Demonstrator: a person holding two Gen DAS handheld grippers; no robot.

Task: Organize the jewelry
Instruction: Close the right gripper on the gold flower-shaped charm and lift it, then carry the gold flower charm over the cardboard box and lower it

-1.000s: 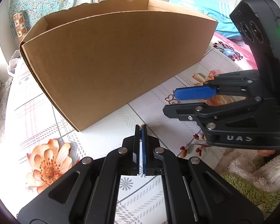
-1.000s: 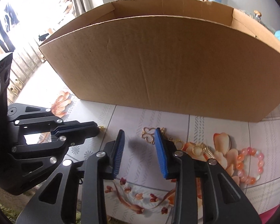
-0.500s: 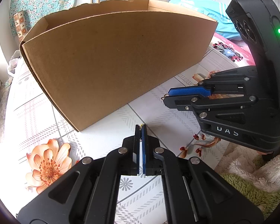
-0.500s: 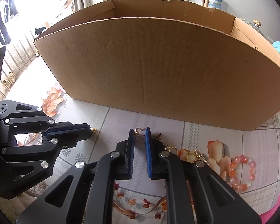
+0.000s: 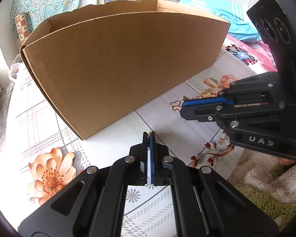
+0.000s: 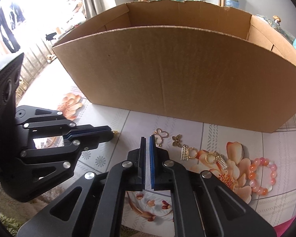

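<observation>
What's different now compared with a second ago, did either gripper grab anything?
The right gripper has just closed its fingers on the open gold butterfly charm lying on the table; a second ago they stood wide apart just short of it. The left gripper stayed put, still shut on a small gold piece. The cardboard box, bead bracelet and other gold charms haven't moved.

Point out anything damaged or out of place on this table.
The cardboard box has a ragged, torn back rim. Loose gold charms and a bead bracelet lie scattered on the tablecloth in front of it, not inside. Nothing looks spilled or broken.
</observation>
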